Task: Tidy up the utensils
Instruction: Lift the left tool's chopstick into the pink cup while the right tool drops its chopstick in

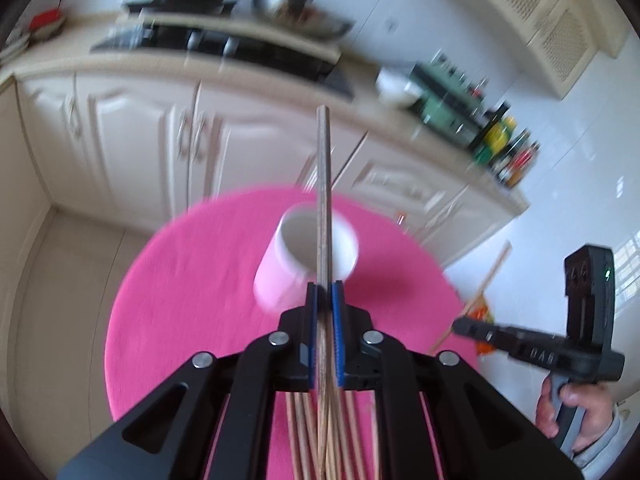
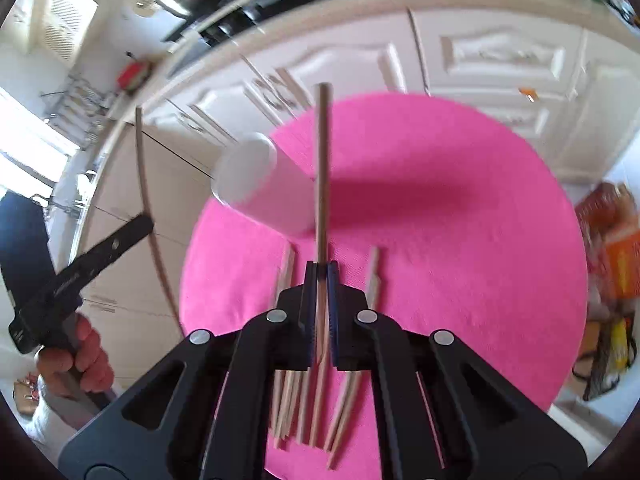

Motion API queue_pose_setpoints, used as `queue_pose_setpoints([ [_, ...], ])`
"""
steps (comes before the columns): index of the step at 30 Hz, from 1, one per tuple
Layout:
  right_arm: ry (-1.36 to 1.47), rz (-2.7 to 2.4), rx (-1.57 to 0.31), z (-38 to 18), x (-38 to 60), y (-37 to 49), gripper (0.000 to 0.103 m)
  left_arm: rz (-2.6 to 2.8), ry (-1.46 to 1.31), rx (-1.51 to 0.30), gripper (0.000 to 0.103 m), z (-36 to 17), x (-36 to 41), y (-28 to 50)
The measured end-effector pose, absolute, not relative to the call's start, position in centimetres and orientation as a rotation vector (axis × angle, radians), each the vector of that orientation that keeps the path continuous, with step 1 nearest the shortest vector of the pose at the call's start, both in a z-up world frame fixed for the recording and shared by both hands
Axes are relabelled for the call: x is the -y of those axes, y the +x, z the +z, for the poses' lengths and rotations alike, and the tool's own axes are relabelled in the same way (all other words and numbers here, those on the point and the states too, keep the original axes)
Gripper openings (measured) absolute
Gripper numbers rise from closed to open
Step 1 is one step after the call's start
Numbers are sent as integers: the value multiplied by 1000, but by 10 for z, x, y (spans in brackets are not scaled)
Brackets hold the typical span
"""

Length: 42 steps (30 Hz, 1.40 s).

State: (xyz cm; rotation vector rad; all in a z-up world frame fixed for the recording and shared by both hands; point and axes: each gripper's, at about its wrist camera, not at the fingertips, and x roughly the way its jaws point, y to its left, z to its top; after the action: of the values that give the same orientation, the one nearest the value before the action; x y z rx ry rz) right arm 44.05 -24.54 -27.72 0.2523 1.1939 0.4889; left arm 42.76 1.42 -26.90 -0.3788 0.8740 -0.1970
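Note:
A white cup (image 1: 308, 256) stands upright on a round pink mat (image 1: 180, 300). My left gripper (image 1: 325, 292) is shut on a wooden chopstick (image 1: 323, 184) that sticks out forward above the cup. My right gripper (image 2: 321, 270) is shut on another wooden chopstick (image 2: 322, 168), raised over the pink mat (image 2: 460, 260) beside the white cup (image 2: 260, 184). Several loose chopsticks (image 2: 288, 400) lie on the mat under the right gripper, and more loose chopsticks (image 1: 304, 432) show under the left one. Each view shows the other gripper with its chopstick at the side.
Cream kitchen cabinets (image 1: 160, 132) and a counter with a stove, pots and bottles (image 1: 500, 148) stand behind the mat. A person's hand (image 1: 572, 412) holds the right gripper's handle. Bags (image 2: 612, 240) sit on the floor at the right.

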Motion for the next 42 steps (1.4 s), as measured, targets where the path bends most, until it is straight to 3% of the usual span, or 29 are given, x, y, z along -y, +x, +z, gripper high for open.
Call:
queue_pose_setpoints([
  [11,266,615,-1026,-208,231,462,5,-189,-326,-546,7,-220,-6,479],
  [19,228,658,-934,-170,210,487,5,-139,-303,-451,7,-234,-4,508],
  [30,180,623,-1022,-238,178,498,5,-86,-260,-504,7,-293,-2,507],
  [42,168,571,-1059,-281,157,497,6,-94,-260,-624,9,-315,-7,482],
])
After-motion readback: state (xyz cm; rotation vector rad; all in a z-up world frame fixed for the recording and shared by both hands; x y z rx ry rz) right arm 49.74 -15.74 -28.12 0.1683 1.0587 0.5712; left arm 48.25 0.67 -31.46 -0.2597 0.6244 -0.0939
